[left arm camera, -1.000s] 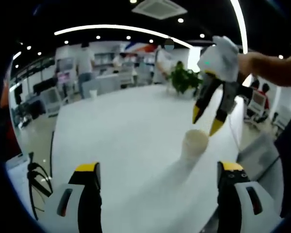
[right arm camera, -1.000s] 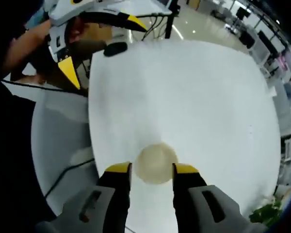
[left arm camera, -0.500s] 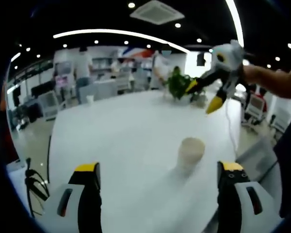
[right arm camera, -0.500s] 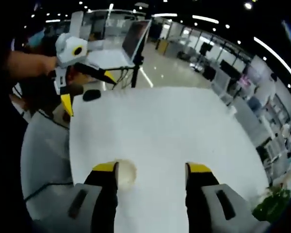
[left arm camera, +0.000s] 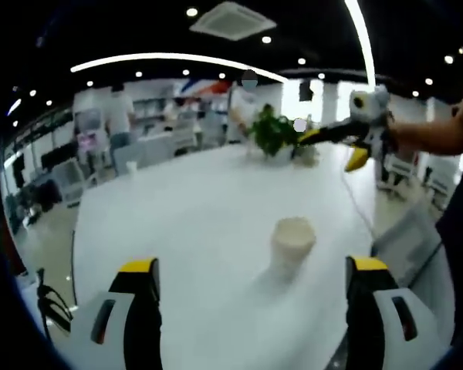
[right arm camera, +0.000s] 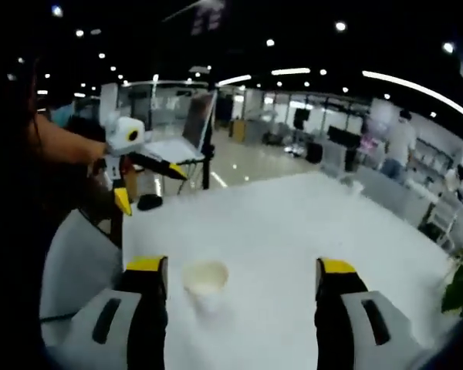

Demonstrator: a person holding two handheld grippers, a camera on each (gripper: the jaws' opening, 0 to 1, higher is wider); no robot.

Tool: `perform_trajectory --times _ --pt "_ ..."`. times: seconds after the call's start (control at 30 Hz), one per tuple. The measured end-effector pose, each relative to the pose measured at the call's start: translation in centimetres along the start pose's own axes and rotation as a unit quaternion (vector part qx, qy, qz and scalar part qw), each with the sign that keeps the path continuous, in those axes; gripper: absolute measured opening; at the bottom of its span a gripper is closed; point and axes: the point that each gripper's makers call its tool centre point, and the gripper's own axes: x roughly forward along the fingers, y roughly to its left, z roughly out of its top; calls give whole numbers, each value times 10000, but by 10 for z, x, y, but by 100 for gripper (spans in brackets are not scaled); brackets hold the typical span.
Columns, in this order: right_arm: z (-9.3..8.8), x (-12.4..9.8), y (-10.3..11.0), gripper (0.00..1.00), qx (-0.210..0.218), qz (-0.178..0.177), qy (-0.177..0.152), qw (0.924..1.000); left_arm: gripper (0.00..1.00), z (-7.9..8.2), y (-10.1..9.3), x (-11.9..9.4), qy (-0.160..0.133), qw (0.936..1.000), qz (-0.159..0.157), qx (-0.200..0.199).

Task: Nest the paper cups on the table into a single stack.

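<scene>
Lifted clear of the paper cup stack [right arm camera: 205, 279], right gripper [right arm camera: 242, 271] with jaws spread and empty. Stack upright on the white worktop [left arm camera: 201, 208], released there, probably finished. Left gripper [left arm camera: 253, 270] likewise spread, holding nothing, near the stack.
</scene>
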Motion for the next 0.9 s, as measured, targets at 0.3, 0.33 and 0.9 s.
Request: perform_trajectory --times 0.3,0.33,0.9 --pt "-33 -8 -9 97 218 -284 -272 9990 98 -7 1 6 -149 9995 33 -272" --pt "-41 -8 -12 98 273 -341 -240 9988 98 -10 2 6 -120 9995 49 -275" --pt "-69 -6 -6 100 382 -532 -306 9974 98 -37 7 6 -26 9993 176 -328"
